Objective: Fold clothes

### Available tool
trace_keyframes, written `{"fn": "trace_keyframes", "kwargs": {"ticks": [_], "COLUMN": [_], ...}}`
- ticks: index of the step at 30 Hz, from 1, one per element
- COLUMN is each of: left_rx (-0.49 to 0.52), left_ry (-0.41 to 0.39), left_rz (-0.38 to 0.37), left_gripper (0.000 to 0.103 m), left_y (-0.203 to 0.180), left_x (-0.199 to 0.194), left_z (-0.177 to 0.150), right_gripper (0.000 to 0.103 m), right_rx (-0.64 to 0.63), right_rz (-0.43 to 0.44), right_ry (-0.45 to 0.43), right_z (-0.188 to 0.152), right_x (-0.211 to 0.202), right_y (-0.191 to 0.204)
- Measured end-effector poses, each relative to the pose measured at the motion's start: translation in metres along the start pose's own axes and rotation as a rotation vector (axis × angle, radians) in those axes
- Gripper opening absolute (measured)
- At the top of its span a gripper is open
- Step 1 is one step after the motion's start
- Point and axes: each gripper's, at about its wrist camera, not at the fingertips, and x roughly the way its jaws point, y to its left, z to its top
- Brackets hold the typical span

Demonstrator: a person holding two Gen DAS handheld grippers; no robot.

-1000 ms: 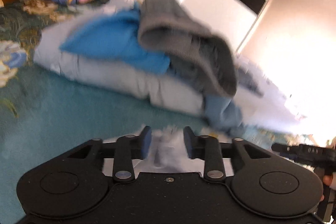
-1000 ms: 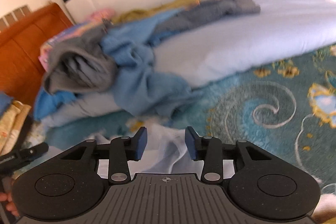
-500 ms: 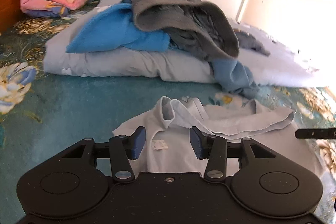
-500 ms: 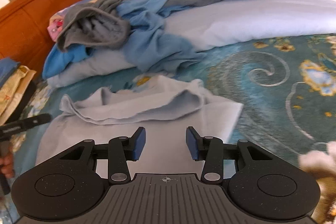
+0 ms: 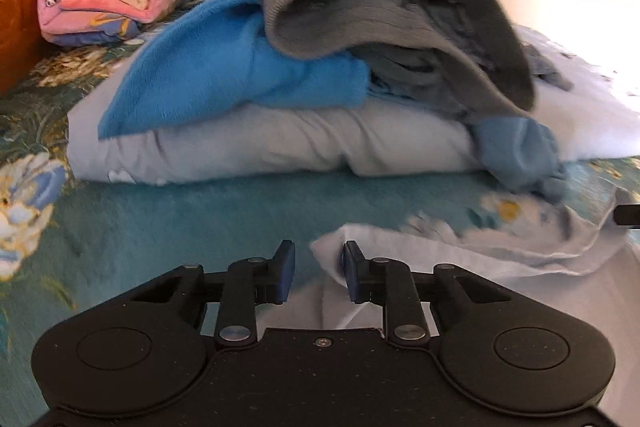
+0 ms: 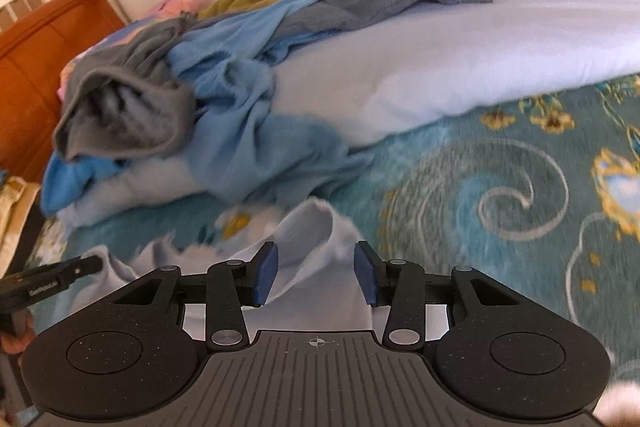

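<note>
Now, left claw (image 5: pixel 315 277) closing, unclenched at pale shirt (image 5: pixel 460 251) corner, right claw (image 6: pixel 316 277) released above it

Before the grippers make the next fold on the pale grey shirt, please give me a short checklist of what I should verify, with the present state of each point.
1. Pale grey shirt lies on the teal bedspread, apart from the pile: ok.
2. Shirt flat and smooth: not ok, the collar edge is bunched and raised.
3. Left gripper at the shirt's edge: ok; jaws have just been closing, a corner sits between them, pads not yet pressing.
4. Right gripper over a raised fold, jaws apart: ok, no grip yet.
5. Grey sweater and blue fleece clear of the shirt: ok.
6. Sleeves' position: cannot tell.
</note>
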Motion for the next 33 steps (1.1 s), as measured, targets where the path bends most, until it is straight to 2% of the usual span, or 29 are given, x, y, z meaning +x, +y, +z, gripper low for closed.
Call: {"fn": "trace_keyframes", "kwargs": {"ticks": [4,6,8,11,13,15,17,19,21,24,26,29,33], "left_rx": [-0.035,-0.062,-0.093,-0.139,-0.141,-0.133,-0.136,-0.174,-0.250,-0.361,-0.400,-0.420,-0.548], "left_ry": [-0.002,-0.008,-0.004,-0.007,-0.023,-0.032,-0.008,0.025,0.050,0.081,0.109,0.099,0.070], "left_rz": [0.031,0.020,0.013,-0.063,-0.126,-0.150,-0.169,-0.158,-0.160,-0.201,-0.231,-0.237,-0.220], "left_gripper": [0.025,0.033,0.035,0.045,0.047,0.053,0.053,0.053,0.053,0.052,0.049,0.049,0.049], "left_y": [0.007,0.013,0.018,0.023,0.024,0.023,0.021,0.018,0.016,0.013,0.009,0.003,0.002], "left_x": [0.003,-0.006,-0.022,-0.057,-0.086,-0.111,-0.128,-0.141,-0.153,-0.160,-0.159,-0.157,-0.146], "left_z": [0.009,0.007,0.000,-0.020,-0.040,-0.064,-0.088,-0.109,-0.130,-0.151,-0.159,-0.158,-0.158], "right_gripper": [0.038,0.038,0.038,0.041,0.042,0.048,0.054,0.055,0.056,0.057,0.058,0.058,0.058], "right_rx": [0.011,-0.006,-0.010,0.000,0.002,0.027,0.075,0.136,0.217,0.337,0.361,0.360,0.433], "right_rz": [-0.003,-0.005,-0.014,0.025,0.044,0.044,0.041,0.034,0.059,0.135,0.175,0.217,0.213], "right_ry": [-0.025,-0.039,-0.044,-0.036,-0.017,0.004,0.027,0.034,0.025,0.009,0.023,0.040,-0.017], "right_z": [0.006,0.004,0.001,-0.020,-0.043,-0.070,-0.097,-0.123,-0.143,-0.166,-0.170,-0.169,-0.164], "right_x": [0.001,-0.008,-0.020,-0.049,-0.070,-0.091,-0.108,-0.123,-0.134,-0.142,-0.136,-0.122,-0.108], "right_y": [-0.004,-0.006,-0.010,-0.020,-0.028,-0.036,-0.044,-0.052,-0.057,-0.057,-0.052,-0.041,-0.036]}}
